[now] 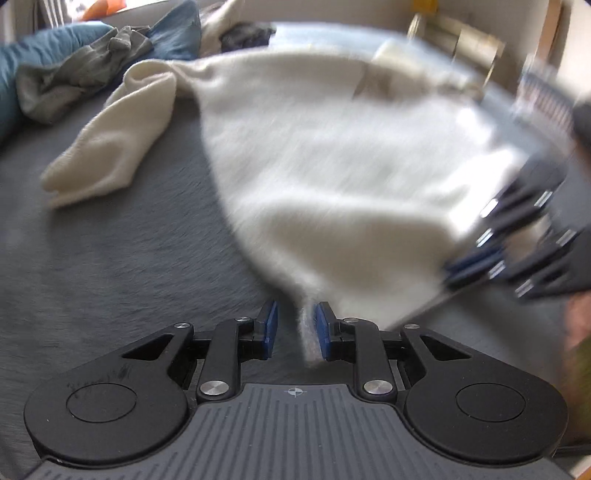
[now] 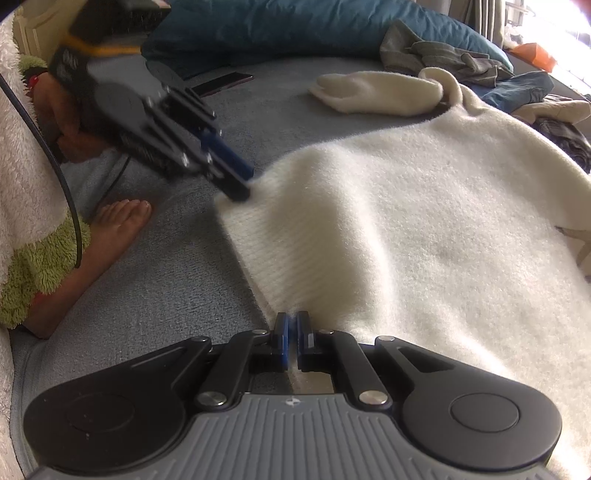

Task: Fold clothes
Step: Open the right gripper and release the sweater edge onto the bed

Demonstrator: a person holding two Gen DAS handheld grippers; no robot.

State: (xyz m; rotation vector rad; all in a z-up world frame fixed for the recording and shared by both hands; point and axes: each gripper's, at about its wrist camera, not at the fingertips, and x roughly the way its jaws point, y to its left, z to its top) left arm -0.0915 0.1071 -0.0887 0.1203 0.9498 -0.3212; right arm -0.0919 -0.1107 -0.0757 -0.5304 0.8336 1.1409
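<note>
I judge cream sweater [image 2: 424, 229] soft, limp, light: R gripper [image 2: 294, 332] pinched shut on near hem, L gripper [image 1: 294, 325] slightly open, hem loose between pads.

One cream sweater [image 2: 424, 229], two tools, one grey garment [image 1: 74, 77], one bare foot [image 2: 118, 225].

Grey plush bed cover [image 2: 177, 280] carrying everything. Cream knit sweater [image 2: 424, 229] spread flat across middle, ribbed hem toward near edge, one sleeve [image 2: 373, 92] folded out to side. Crumpled grey-green garment [image 1: 74, 77] near far edge, resting against teal pillow [image 2: 288, 26]. Blue denim [image 2: 517, 88] and dark clothes [image 2: 565, 136] heaped by far corner, just beyond sweater. Dark flat phone-like slab [image 2: 221, 83] near pillow. Bare foot [image 2: 118, 225] planted on cover at side edge.
</note>
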